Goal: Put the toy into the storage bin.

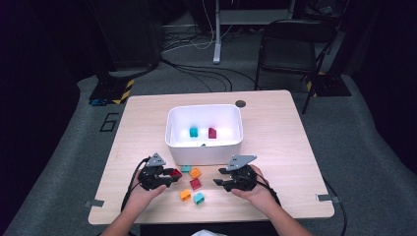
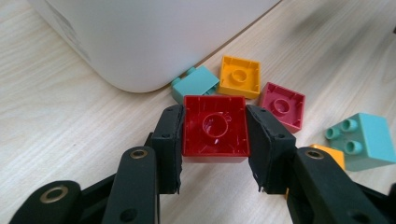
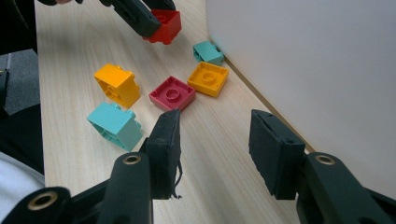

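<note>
The left gripper (image 2: 215, 135) clamps a red plastic building brick (image 2: 215, 127) at centre frame. The right gripper (image 3: 215, 144), lower centre, stands open and empty. Pinched by its smooth sides alone, the brick could slip loose.

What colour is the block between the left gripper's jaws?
Bright red block, gripped by the left gripper; clearest in the left gripper view.
</note>
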A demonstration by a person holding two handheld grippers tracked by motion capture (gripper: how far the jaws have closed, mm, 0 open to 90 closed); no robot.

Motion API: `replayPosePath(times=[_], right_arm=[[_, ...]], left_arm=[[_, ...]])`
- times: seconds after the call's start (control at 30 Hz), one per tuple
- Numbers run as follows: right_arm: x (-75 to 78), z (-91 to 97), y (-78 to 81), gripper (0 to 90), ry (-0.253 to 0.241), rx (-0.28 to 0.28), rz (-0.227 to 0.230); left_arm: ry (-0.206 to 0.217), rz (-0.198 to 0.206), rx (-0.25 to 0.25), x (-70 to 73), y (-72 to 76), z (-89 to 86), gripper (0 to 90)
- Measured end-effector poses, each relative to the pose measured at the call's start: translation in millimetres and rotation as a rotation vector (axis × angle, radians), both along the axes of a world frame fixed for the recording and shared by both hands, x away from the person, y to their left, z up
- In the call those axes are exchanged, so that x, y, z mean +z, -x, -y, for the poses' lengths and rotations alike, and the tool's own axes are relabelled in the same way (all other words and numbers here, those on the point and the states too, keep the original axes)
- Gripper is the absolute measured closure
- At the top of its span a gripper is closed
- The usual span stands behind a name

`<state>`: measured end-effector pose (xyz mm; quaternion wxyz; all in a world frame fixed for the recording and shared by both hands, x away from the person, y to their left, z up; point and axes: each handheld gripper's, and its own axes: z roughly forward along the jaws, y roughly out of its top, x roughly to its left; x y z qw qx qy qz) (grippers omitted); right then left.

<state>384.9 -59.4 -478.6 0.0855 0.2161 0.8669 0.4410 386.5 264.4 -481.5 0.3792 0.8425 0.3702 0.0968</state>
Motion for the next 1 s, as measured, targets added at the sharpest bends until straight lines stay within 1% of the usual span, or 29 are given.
replayPosePath(times=[0.03, 0.07, 0.13, 0.17, 0.2, 0.23, 0.27, 0.3, 0.33, 0.37, 0.4, 0.43, 0.47, 0.53, 0.57, 0.67, 0.7, 0.73, 0.77, 0.8, 0.93, 0.97, 1.0], right_arm=[[0.4, 0.2, 0.0, 53.0, -0.001, 0.0, 0.0], [0.4, 0.2, 0.0, 53.0, -0.001, 0.0, 0.0], [1.7, 1.3, 1.5, 52.9, 0.002, -0.001, 0.0], [2.1, 1.9, 2.4, 52.9, 0.003, -0.002, -0.003], [2.5, 2.8, 3.5, 52.9, 0.002, -0.004, -0.005], [2.8, 3.8, 4.3, 52.9, 0.0, -0.002, -0.003], [2.8, 3.8, 4.3, 52.9, 0.0, -0.002, -0.003], [3.0, 4.7, 5.3, 52.9, -0.001, -0.004, -0.007], [2.9, 6.7, 6.3, 52.9, 0.0, -0.001, 0.0], [2.7, 7.5, 6.6, 52.9, 0.001, 0.002, -0.002], [2.7, 7.5, 6.6, 52.9, 0.001, 0.002, -0.002], [2.4, 8.3, 7.0, 52.9, 0.0, -0.002, -0.003], [2.4, 8.3, 7.0, 52.9, 0.0, -0.002, -0.003], [2.3, 8.2, 7.0, 52.9, -0.004, -0.007, -0.006], [1.9, 7.9, 7.1, 52.9, -0.003, -0.006, -0.01], [0.6, 7.2, 6.8, 52.9, 0.004, 0.0, -0.005], [0.1, 6.9, 6.7, 52.9, 0.005, 0.002, -0.006], [-0.2, 6.6, 6.8, 52.9, 0.007, 0.0, -0.006], [-0.4, 6.5, 6.7, 52.9, 0.007, 0.0, -0.007], [-0.4, 6.5, 6.7, 52.9, 0.007, 0.0, -0.007], [-0.8, 6.1, 7.5, 52.8, 0.006, -0.003, -0.013], [-1.3, 6.2, 7.0, 52.8, 0.006, -0.002, -0.012], [-1.3, 6.2, 7.0, 52.8, 0.006, -0.002, -0.012]], left_arm=[[-0.007, 0.004, -0.002, 1.8, -0.1, -0.9, 58.4], [-0.007, 0.004, -0.002, 1.8, -0.1, -0.9, 58.4], [-0.001, 0.007, 0.003, 7.2, 0.3, -2.7, 58.4], [-0.003, 0.01, -0.003, 13.3, 0.3, -4.7, 58.4], [-0.003, 0.011, -0.004, 16.4, 0.5, -5.2, 58.4], [-0.003, 0.011, -0.004, 16.4, 0.5, -5.2, 58.4], [-0.002, 0.015, -0.007, 19.6, 0.6, -5.6, 58.4], [-0.001, 0.015, -0.01, 24.2, 1.0, -6.1, 58.4], [0.005, 0.017, -0.013, 31.0, 1.7, -6.0, 58.4], [0.009, 0.018, -0.012, 34.0, 2.1, -5.8, 58.4], [0.009, 0.018, -0.012, 34.0, 2.1, -5.8, 58.4], [0.007, 0.025, -0.024, 44.6, 2.7, -5.7, 58.4], [0.007, 0.025, -0.024, 44.6, 2.7, -5.7, 58.4], [0.005, 0.03, -0.032, 53.3, 3.4, -5.1, 58.4], [0.013, 0.029, -0.032, 58.1, 4.0, -4.1, 58.5], [0.026, 0.039, -0.048, 73.2, 3.6, -3.3, 58.4], [0.035, 0.043, -0.059, 84.3, 2.5, -2.9, 58.4], [0.03, 0.047, -0.066, 89.1, 1.8, -3.0, 58.4], [0.03, 0.047, -0.066, 89.1, 1.8, -3.0, 58.4], [0.035, 0.054, -0.066, 92.8, 1.2, -2.5, 58.4], [0.023, 0.067, -0.08, 107.5, -2.9, -1.2, 58.4], [0.026, 0.072, -0.083, 112.4, -5.7, 0.7, 58.4], [0.026, 0.072, -0.083, 112.4, -5.7, 0.7, 58.5]])
